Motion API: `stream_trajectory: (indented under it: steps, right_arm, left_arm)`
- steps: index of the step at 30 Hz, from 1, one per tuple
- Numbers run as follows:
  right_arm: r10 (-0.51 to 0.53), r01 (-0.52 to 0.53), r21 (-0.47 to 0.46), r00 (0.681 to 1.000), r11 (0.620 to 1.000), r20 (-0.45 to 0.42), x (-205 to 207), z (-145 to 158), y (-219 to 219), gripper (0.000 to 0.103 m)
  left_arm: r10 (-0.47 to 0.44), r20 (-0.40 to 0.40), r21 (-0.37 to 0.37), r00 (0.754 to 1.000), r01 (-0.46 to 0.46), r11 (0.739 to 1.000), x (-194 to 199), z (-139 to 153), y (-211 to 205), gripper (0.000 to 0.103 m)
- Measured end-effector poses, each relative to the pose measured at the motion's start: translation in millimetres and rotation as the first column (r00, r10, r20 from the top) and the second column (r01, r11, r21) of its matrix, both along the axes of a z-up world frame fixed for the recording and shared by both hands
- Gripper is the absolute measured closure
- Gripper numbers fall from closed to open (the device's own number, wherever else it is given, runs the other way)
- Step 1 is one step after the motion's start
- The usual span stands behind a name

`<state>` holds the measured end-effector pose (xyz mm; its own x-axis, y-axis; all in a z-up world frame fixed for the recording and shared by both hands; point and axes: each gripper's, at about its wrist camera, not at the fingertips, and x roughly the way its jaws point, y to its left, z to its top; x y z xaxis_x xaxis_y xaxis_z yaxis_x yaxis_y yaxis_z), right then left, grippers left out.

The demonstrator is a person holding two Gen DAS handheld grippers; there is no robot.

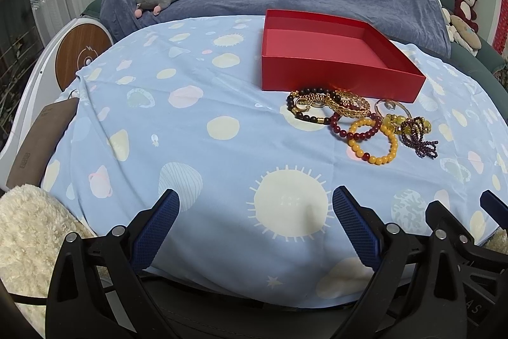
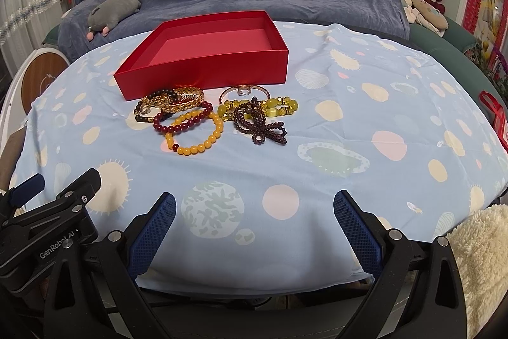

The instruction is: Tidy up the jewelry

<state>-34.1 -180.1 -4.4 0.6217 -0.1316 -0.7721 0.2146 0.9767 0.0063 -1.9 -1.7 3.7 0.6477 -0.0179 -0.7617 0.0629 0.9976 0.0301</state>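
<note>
With both the left gripper (image 1: 254, 213) and right gripper (image 2: 254, 213) spread and empty, the bracelets (image 2: 193, 129) lay heaped against the red box (image 2: 203, 75), likely light, slippery, best pinched across one bead strand

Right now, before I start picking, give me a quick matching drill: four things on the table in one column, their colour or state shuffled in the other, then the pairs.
Things:
1. box
2. nearest bead bracelet
3. bunched bead strand
4. left gripper

Colour or state:
A. dark purple, looped in a heap
B. open, holding nothing
C. red, nothing inside
D. yellow with a few red beads

Pairs: 1-C, 2-D, 3-A, 4-B
</note>
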Motion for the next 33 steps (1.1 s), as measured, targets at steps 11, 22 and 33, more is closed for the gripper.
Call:
stream_trajectory:
  steps: [11, 22, 33]
  right_arm:
    - [-0.001, 0.001, 0.002, 1.0, 1.0, 0.001, 2.7, 0.6, 1.2, 0.007]
    - [-0.001, 0.001, 0.002, 1.0, 1.0, 0.002, 2.5, 1.0, 1.1, 0.007]
    - [-0.001, 0.001, 0.001, 1.0, 1.0, 0.004, 2.2, 1.2, 1.2, 0.007]
  left_arm:
    - [0.0, 0.001, -0.001, 1.0, 0.0, 1.0, -0.5, 0.1, 0.3, 0.01]
    - [-0.001, 0.001, -0.001, 1.0, 0.001, 1.0, -0.4, 0.1, 0.2, 0.01]
    - [0.0, 0.002, -0.001, 1.0, 0.0, 1.0, -0.6, -0.1, 0.2, 0.01]
